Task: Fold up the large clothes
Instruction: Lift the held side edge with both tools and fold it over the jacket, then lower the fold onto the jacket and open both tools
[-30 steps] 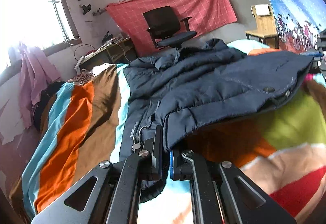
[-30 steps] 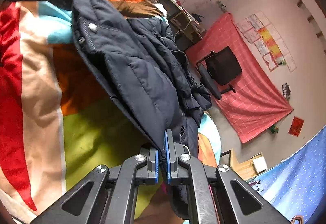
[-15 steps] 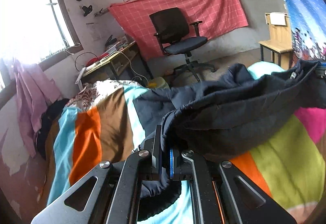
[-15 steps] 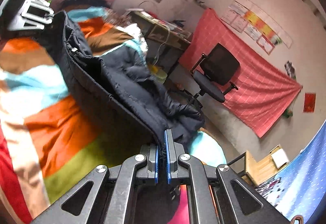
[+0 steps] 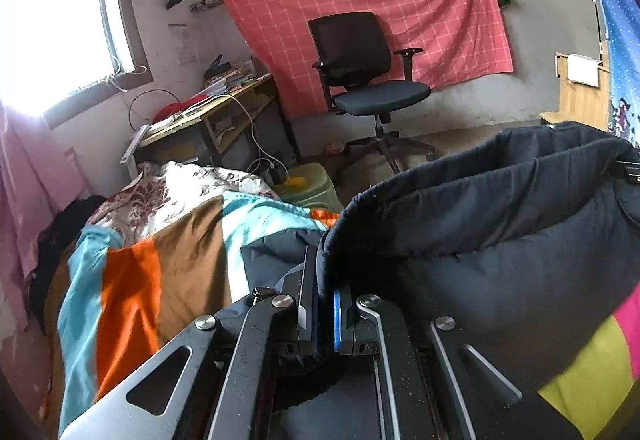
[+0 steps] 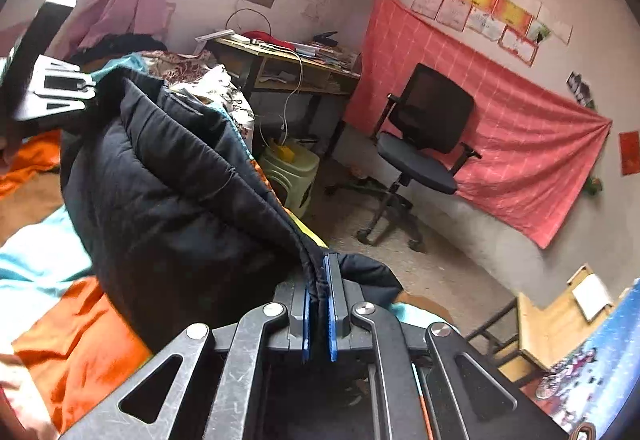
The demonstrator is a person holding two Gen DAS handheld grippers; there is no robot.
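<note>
We hold the dark padded jacket above the striped bedspread, our left gripper and right gripper each clamped on its hem.

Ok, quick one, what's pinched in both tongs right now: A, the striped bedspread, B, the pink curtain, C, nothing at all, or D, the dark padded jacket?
D: the left tongs and the right tongs are each shut on an edge of the dark padded jacket, which sags between them above the striped bedspread.
</note>
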